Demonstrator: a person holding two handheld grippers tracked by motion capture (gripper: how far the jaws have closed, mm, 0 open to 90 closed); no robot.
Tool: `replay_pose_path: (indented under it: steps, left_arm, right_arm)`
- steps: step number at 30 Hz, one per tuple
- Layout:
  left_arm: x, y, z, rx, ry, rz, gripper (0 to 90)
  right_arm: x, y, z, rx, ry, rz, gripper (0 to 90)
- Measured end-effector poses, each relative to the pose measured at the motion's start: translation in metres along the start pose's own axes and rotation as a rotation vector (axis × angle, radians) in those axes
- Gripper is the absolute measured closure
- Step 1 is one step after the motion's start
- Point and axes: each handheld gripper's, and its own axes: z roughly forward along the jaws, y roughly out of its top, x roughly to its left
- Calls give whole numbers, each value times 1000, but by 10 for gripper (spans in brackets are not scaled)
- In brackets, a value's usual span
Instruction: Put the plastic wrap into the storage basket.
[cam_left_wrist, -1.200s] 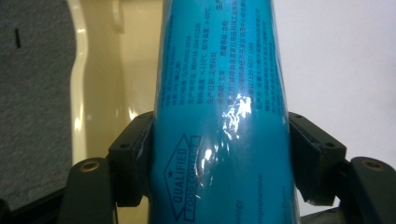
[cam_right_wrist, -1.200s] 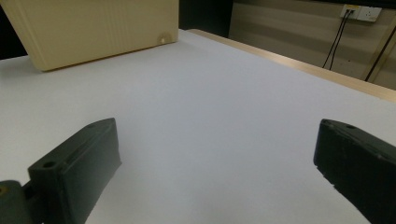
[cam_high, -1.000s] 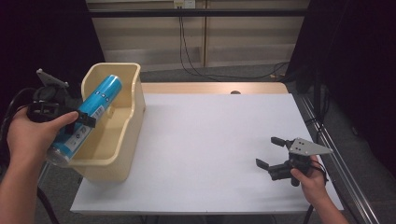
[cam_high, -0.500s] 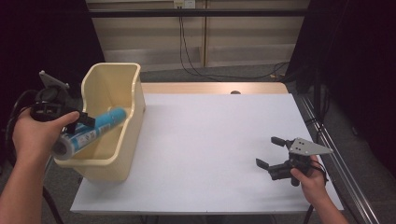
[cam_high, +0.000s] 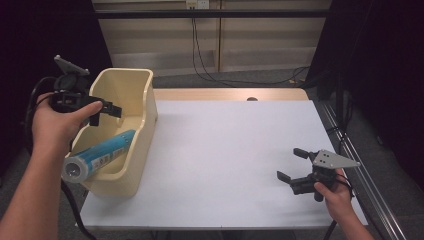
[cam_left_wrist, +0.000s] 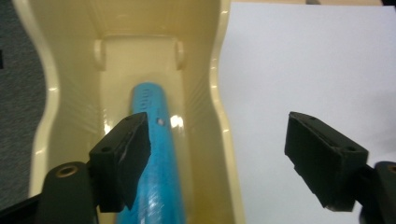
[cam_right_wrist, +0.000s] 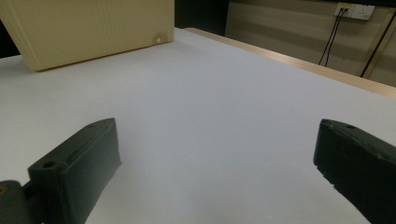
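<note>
The blue tube (cam_high: 100, 155) lay slanted inside the cream bin (cam_high: 142, 117) at the table's (cam_high: 225, 150) nine o'clock (its capped end overhanging the near rim). Left gripper (cam_high: 107, 111) hung above, jaws wide, empty; right gripper (cam_high: 292, 165), at four o'clock, likewise wide.

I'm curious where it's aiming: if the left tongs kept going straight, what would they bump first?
Probably the blue tube lying inside the cream bin: the open left tongs point down into it. Depth is hard to judge.

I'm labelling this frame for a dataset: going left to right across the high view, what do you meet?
Left gripper → blue tube lying in the cream bin → bare white table top → right gripper.
</note>
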Motion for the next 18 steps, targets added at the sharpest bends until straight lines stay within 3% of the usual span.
replay_pose_path:
  steps: [18]
  left_arm:
    - [-46, 4, 39, 28, -83, 94, 154]
  right_arm:
    - [4, -1, 1, 5, -5, -5, 1]
